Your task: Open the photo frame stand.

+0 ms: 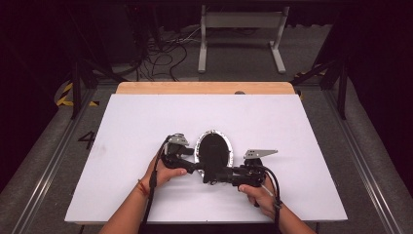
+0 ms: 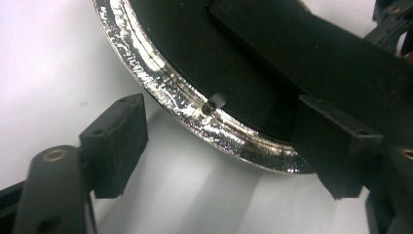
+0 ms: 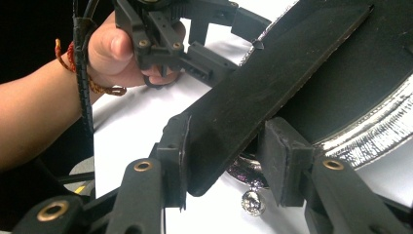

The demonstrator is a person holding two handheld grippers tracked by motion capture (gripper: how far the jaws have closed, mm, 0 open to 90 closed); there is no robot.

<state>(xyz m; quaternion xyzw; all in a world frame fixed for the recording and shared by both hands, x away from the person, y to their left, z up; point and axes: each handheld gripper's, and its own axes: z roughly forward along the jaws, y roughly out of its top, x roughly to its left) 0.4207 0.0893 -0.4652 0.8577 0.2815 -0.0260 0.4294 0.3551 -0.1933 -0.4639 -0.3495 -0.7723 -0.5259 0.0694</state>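
Right claw (image 3: 226, 161) gripping black stand (image 3: 272, 83), mirror's silver rim (image 3: 370, 131) beside

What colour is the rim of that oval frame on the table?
Shiny silver, with a crinkled glittery surface, around a black back; the rim shows best in the left gripper view.

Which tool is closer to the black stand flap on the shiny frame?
Right. The right tool has the stand flap between its jaws; the left tool straddles the frame's silver rim instead.

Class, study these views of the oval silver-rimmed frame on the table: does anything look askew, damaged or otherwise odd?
Yes. The oval frame lies back-up, and its black stand flap juts up at a slant, gripped by the right gripper. The left gripper straddles the silver rim, open.
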